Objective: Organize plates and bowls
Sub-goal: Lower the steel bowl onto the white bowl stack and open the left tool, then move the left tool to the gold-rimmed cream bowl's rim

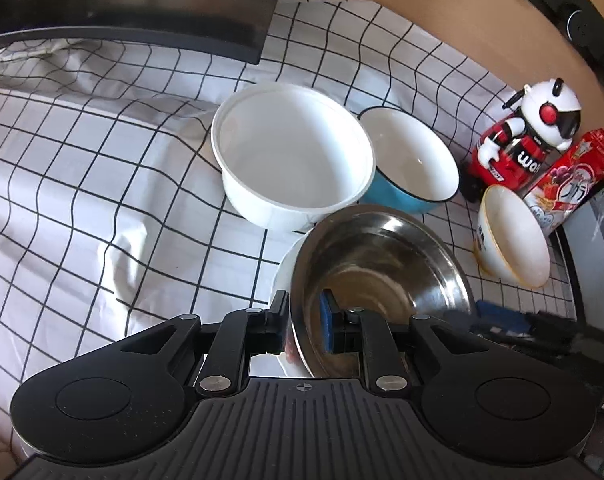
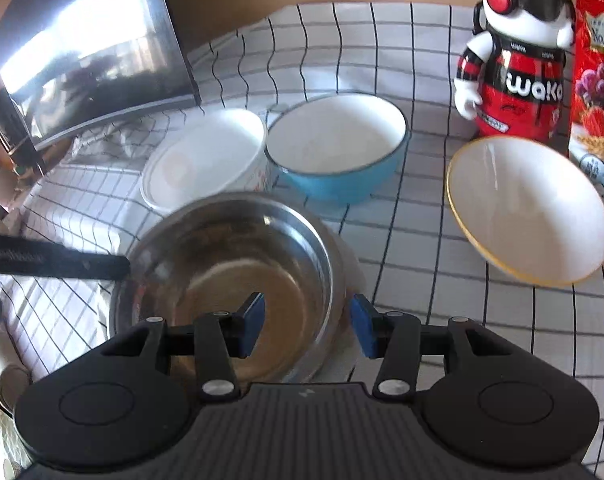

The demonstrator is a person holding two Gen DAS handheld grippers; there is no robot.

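Readable print, all to the right of the right gripper

The robot figurine [image 2: 514, 60] carries "waka" across its red body, while the red snack packet [image 2: 600, 80] just beside it shows "No.1"; the packet's other print is too small to read.

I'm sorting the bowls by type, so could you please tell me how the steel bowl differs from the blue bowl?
The steel bowl is bare reflective metal; the blue bowl is blue outside and white inside. The steel bowl is tilted, its rim clamped by the left hand-held gripper, and looks wider; the blue bowl sits untouched on the checked cloth, beside the white bowl. Both are round and empty.
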